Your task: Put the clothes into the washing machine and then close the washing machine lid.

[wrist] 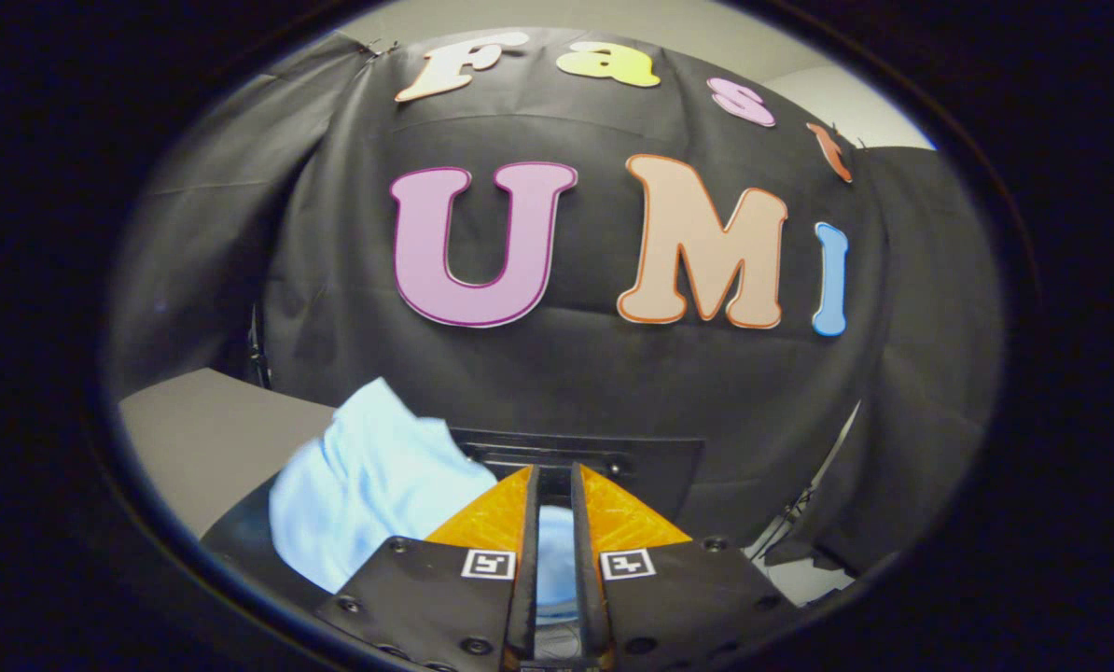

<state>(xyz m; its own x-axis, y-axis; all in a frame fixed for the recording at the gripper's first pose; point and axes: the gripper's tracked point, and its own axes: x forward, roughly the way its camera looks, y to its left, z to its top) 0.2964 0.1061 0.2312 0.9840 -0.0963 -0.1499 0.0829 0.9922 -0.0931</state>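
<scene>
Gripper view. Your gripper (555, 485) sits low, its two orange fingers (492, 518) drawn close together with only a narrow slot between them. Light blue cloth shows in that slot, running down between the inner faces of the fingers. The fingers are clenched on the light blue garment (375, 490): both press on the fabric where it passes between them.

The bulk of that garment bulges out to the left of the fingers and slightly ahead of them, a rounded, softly creased mass rising to a peak above the level of the fingertips. Its lower edge drops behind the black plate of your left finger mount (426, 597). Each mount carries a small square black-and-white marker (488, 564) near the base of its orange finger.

Just beyond the fingertips lies a dark, flat-topped body with a recessed black panel, which you may take as the washing machine (613, 462); the garment overlaps its left portion. Whether its lid is up or down cannot be judged from here, and its opening cannot be made out.

To the left of the garment, a grey flat surface (198, 439) extends away from you. Ahead, beyond everything, hangs the black cloth wall (566, 373) of the booth, draped in folds that fall to the right of your fingers as well. A pale wall (837, 103) shows above the cloth.
</scene>
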